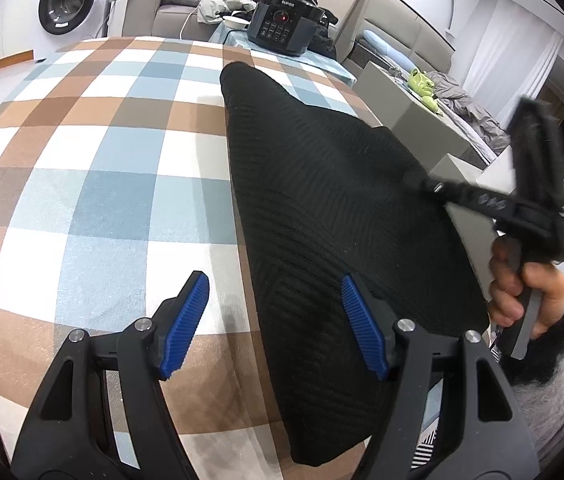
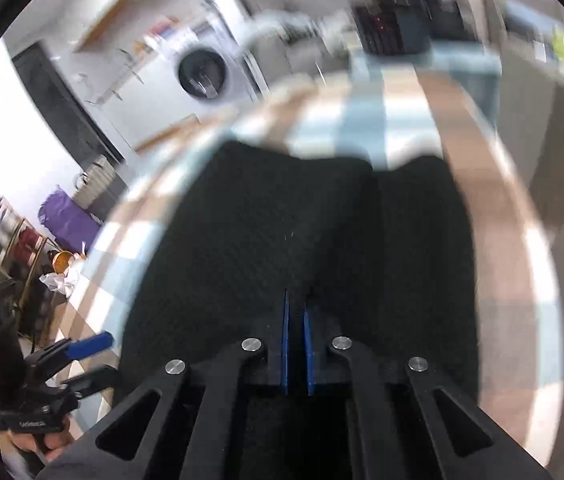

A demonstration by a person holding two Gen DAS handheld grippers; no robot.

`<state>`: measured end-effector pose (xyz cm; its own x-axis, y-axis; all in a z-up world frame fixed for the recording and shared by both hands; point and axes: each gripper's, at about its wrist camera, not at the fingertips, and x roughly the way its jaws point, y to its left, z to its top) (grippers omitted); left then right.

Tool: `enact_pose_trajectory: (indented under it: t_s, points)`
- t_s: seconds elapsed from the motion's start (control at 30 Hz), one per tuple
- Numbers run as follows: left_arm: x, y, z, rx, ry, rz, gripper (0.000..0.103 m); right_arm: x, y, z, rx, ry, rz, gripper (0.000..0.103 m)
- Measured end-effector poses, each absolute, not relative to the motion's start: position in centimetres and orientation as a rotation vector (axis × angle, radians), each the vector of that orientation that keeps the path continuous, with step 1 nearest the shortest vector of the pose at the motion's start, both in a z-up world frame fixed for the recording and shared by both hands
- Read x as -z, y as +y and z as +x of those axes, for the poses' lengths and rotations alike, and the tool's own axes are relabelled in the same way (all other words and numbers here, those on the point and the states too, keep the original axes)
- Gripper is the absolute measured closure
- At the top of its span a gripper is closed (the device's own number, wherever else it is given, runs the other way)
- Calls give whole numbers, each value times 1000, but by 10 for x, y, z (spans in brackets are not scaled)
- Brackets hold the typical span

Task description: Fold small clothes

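Left hand-held gripper point(image 1: 274, 320) hangs with its blue pads wide apart and empty over the edge of a black ribbed garment point(image 1: 322, 208) lying on a blue, brown and white checked desk point(image 1: 94, 168). Right hand-held gripper point(image 2: 297, 344) is closed; the blur hides any fabric between its pads. Beyond stand a cooker point(image 1: 284, 26) marked SUPOR and a washing machine point(image 1: 70, 0).

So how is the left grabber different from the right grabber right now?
The left gripper has its blue pads spread wide apart, with nothing pinched between them; the right gripper has its pads almost together. The left gripper sits half over the checked cloth and half over the black garment; the right gripper is fully over the garment. The right wrist view is blurred, so whether it pinches fabric is unclear. Both are black with ridged blue pads.
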<state>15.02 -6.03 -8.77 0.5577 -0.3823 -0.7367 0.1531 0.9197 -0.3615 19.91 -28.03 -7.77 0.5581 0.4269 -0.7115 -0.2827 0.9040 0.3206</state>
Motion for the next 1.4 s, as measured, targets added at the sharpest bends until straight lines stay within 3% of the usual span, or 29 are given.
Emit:
enact_pose_trajectory:
  t_s: [0.07, 0.2, 0.3, 0.37, 0.4, 0.57, 0.6, 0.63, 0.67, 0.8, 0.93, 1.1, 1.17, 1.23, 1.33, 1.4]
  points:
    - [88, -60, 150, 316, 928, -276, 37, 72, -280, 196, -356, 868, 117, 98]
    - [90, -64, 152, 315, 934, -272, 37, 104, -281, 210, -286, 1012, 100, 97]
    - [87, -68, 148, 324, 928, -260, 37, 102, -293, 198, -327, 1025, 185, 84]
    - [88, -70, 145, 337, 929, -257, 37, 102, -305, 181, -365, 1019, 258, 69]
    - [89, -72, 145, 342, 933, -253, 37, 104, -314, 166, -384, 1017, 312, 68]
    - [99, -83, 145, 353, 962, -240, 37, 112, -324, 113, -430, 976, 377, 68]
    - [99, -85, 144, 355, 964, -240, 37, 111, -323, 106, -425, 954, 368, 74]
    - [100, -86, 145, 358, 965, -240, 37, 110, -320, 102, -414, 935, 341, 90]
    - [99, -87, 145, 359, 966, -241, 37, 108, -316, 100, -382, 933, 303, 97]
    - [88, -90, 139, 357, 934, -221, 37, 86, -313, 85, -391, 844, 261, 98]
    - [83, -90, 138, 356, 925, -211, 37, 119, -317, 97, -318, 971, 273, 98]
    - [72, -98, 137, 386, 900, -178, 37, 108, -328, 93, -321, 914, 332, 82]
    - [69, -105, 138, 421, 876, -167, 41, 108, -331, 94, -316, 912, 358, 80]
    - [67, -117, 139, 458, 862, -145, 62, 106, -331, 88, -308, 898, 357, 79]
    - [72, -134, 147, 507, 872, -95, 77, 110, -326, 96, -316, 903, 370, 79]
    - [84, -142, 155, 498, 910, -47, 79, 111, -322, 98, -305, 910, 332, 79]
